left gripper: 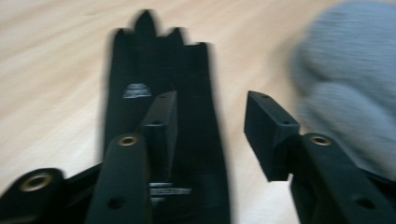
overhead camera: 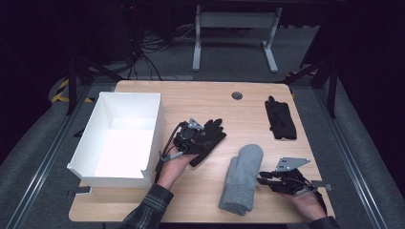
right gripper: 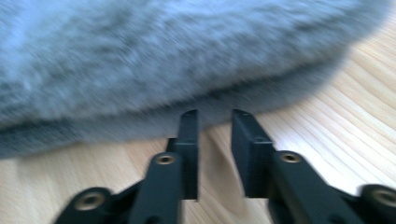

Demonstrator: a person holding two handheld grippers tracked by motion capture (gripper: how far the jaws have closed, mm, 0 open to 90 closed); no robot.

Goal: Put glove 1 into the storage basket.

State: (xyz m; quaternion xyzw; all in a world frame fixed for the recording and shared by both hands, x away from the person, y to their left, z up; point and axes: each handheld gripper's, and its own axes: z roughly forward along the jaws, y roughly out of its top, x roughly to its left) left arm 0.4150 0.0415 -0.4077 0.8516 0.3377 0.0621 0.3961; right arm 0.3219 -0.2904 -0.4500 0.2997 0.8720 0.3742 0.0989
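L claw (left gripper: 212, 126) wide open over black glove (left gripper: 159, 70), R claw (right gripper: 215, 135) ajar – at grey mitten (right gripper: 163, 60)

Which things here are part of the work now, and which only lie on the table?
In the work, as it seems:
- left gripper, open over a black glove
- right gripper, slightly open beside the grey mitten
- white box, perhaps where they go

Only lying there:
- second black glove at the far right
- grommet

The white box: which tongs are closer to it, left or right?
Left. The left tongs sit just beside the white box, over a black glove. The right tongs are farther away, past the grey mitten.
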